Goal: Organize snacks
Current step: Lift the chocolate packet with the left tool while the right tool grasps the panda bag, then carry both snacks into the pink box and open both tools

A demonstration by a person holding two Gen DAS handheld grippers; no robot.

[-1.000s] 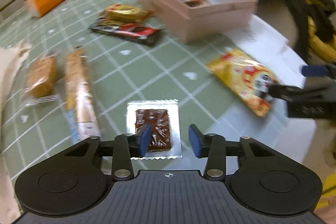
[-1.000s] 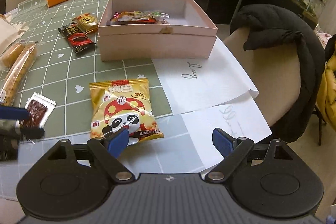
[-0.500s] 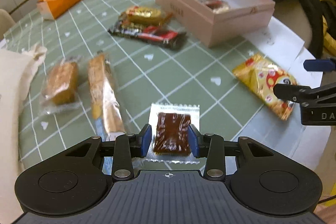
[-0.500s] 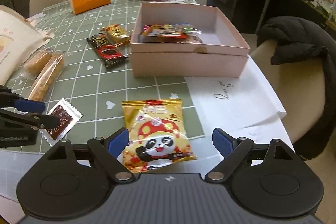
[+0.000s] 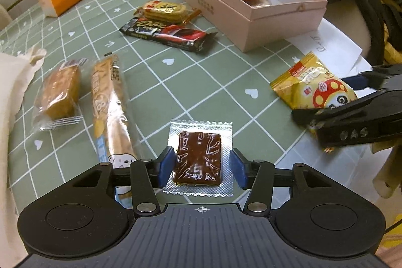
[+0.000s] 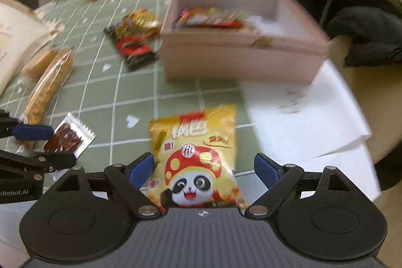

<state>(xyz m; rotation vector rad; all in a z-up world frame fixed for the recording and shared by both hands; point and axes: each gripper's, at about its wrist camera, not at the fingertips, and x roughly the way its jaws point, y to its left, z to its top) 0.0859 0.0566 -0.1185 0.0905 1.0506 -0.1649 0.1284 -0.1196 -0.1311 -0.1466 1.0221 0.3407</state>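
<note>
Starting with the green checked table [image 5: 206, 72], I note the pink box [image 5: 251, 16] standing open at its far right with a few wrapped snacks inside, though blur in the right wrist view hides which ones. My right gripper [image 6: 201, 171] is spread wide around the yellow panda snack bag [image 6: 198, 157] lying flat on the table. My left gripper [image 5: 199, 167] straddles the brown foil-wrapped snack [image 5: 199, 157], pads parted just beside its edges, not clamped.

Bare green tablecloth [image 5: 201, 82] ahead of my left tongs [image 5: 201, 167]; long biscuit pack [image 5: 110, 107] crowds left side. Pink box [image 6: 241, 59] blocks far edge; yellow panda bag [image 6: 198, 157] fills my right tongs [image 6: 203, 170].
</note>
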